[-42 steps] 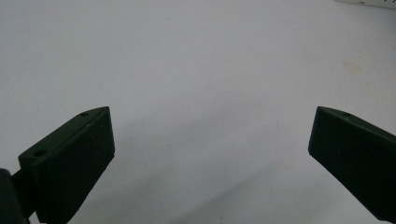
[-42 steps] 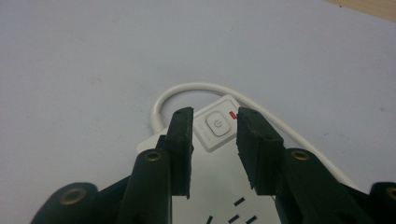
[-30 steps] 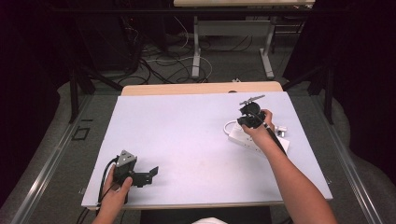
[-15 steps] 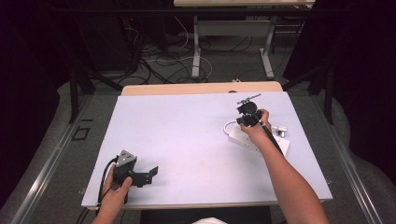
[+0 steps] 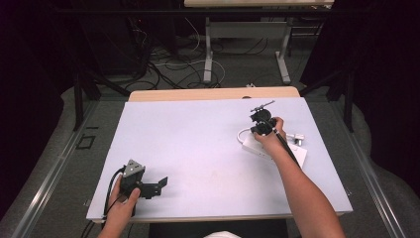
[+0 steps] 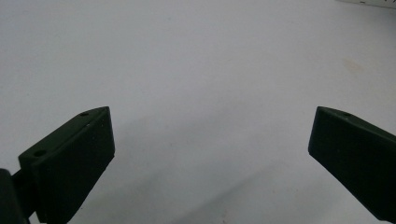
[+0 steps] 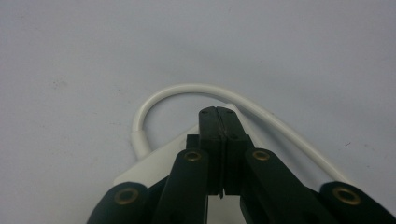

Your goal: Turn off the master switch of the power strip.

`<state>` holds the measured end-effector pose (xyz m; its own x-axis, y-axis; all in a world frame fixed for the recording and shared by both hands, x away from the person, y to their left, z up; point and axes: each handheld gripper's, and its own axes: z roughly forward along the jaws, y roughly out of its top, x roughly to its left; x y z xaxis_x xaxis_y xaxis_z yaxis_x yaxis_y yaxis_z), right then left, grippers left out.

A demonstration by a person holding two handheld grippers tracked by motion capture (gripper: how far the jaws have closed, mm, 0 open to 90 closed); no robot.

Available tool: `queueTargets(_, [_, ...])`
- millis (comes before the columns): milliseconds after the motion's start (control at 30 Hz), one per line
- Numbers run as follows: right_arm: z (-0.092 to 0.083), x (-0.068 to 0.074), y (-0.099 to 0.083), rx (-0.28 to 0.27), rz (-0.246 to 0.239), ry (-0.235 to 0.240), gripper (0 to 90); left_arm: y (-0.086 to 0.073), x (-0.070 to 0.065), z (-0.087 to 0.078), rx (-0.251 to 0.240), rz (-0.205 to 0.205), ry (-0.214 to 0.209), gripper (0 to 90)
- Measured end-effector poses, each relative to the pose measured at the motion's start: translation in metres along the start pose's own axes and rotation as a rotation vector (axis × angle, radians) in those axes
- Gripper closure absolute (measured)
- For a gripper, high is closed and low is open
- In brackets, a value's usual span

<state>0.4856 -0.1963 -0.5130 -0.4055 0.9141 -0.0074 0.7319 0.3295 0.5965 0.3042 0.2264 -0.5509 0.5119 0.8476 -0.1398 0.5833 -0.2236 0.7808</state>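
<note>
1 flat white plastic power strip [image 5: 274,148] with a round white cable [image 7: 187,90] lies on the pale grey desk [image 5: 198,144], directly under the right tool [image 5: 262,124]. Its cable loops just ahead of that tool's tips, whose jaws are pressed together on nothing I can make out. The strip looks light, rigid and smooth, likely to skid, so its long edges seem the best hold; the cable is springy and would trail. The left tool [image 5: 148,187], well apart at the near edge, gapes wide over bare desk.
</note>
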Motion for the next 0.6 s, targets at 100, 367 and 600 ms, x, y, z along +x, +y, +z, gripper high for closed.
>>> queueTargets(100, [0.0017, -0.0007, -0.0008, 0.005, 0.001, -0.004, 90.0, 0.0000, 0.0000, -0.0001, 0.001, 0.000, 0.001, 0.4])
queueTargets(367, [0.0047, -0.0026, -0.0026, -0.005, 0.014, 0.006, 90.0, 0.0000, -0.0002, 0.0000, 0.001, 0.000, -0.001, 0.4])
queueTargets(600, [0.0055, 0.0017, -0.0035, 0.006, -0.026, -0.017, 90.0, 0.0000, -0.0004, -0.0001, 0.003, 0.002, -0.002, 0.4])
